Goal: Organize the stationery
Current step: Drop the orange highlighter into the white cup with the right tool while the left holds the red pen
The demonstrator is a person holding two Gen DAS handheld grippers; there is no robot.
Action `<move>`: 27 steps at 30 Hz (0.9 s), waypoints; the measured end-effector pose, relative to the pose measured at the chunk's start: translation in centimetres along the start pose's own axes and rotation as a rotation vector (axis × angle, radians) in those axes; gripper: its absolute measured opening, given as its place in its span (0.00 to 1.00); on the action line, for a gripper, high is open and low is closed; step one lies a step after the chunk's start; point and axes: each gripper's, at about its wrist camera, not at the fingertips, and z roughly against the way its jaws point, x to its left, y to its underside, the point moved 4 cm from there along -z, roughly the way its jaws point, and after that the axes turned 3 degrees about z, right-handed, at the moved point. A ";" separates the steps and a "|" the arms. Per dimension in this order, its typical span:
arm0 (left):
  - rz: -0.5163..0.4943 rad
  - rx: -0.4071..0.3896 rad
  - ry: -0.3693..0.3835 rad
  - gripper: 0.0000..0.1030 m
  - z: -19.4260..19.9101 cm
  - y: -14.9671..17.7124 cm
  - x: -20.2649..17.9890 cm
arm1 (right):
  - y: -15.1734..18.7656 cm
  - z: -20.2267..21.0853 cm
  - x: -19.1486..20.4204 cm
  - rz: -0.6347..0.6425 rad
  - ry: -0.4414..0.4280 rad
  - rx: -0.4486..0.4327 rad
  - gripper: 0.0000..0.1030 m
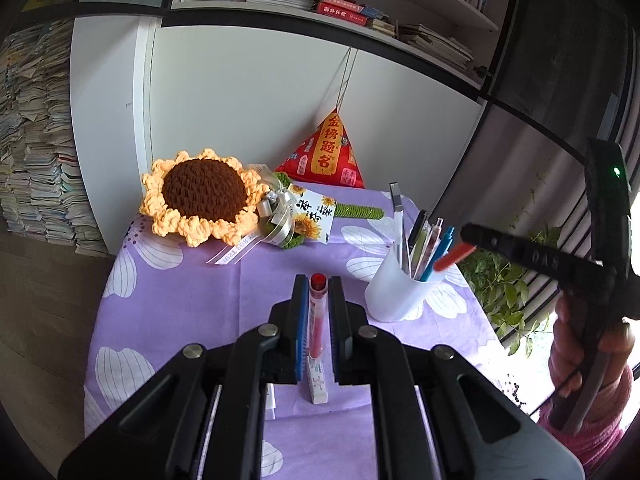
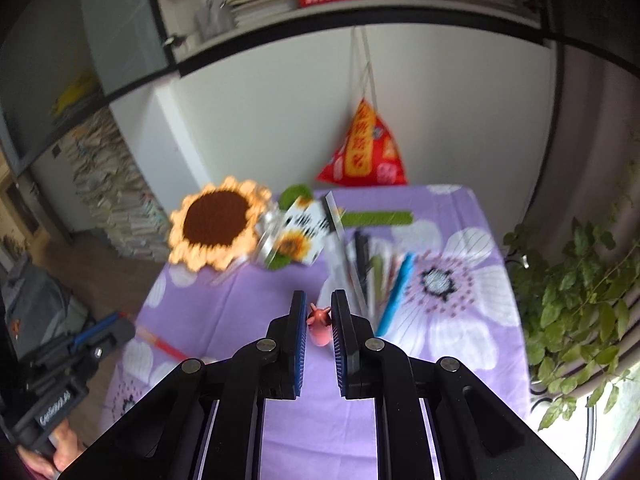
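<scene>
My left gripper (image 1: 319, 286) is shut on a red pen (image 1: 317, 316) that lies lengthwise between its pads, red cap forward, above the purple tablecloth. A white eraser (image 1: 317, 380) lies on the cloth under its jaws. My right gripper (image 2: 319, 300) is shut on a red pen with a small figure top (image 2: 320, 326); in the left wrist view it (image 1: 470, 236) holds that pen's red end (image 1: 454, 259) just above the white pen cup (image 1: 400, 292), which holds several pens (image 1: 424, 244). The right wrist view is blurred.
A crochet sunflower (image 1: 200, 196) with a ribbon and card lies at the table's back left. A red pyramid-shaped pouch (image 1: 328, 152) hangs at the back wall. A leafy plant (image 2: 580, 292) stands right of the table. Bookshelves run above, and paper stacks stand at the left.
</scene>
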 end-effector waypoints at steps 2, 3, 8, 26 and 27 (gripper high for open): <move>0.001 -0.002 0.003 0.07 0.1 -0.2 -0.3 | -1.2 0.0 -0.9 -0.017 0.027 -0.021 0.13; -0.001 -0.003 0.004 0.07 0.2 -0.2 -0.4 | -1.5 -0.2 -1.3 -0.023 0.050 -0.026 0.13; -0.014 -0.008 -0.004 0.07 0.4 -0.3 -1.0 | -1.1 -2.8 -2.3 -0.030 0.092 0.020 0.13; -0.045 -0.011 0.012 0.07 0.4 -1.2 -3.4 | 2.3 -6.6 -4.2 -0.122 0.003 0.165 0.13; -0.047 -0.010 0.014 0.07 0.3 -1.4 -3.6 | 2.3 -6.1 -4.4 -0.130 0.005 0.150 0.14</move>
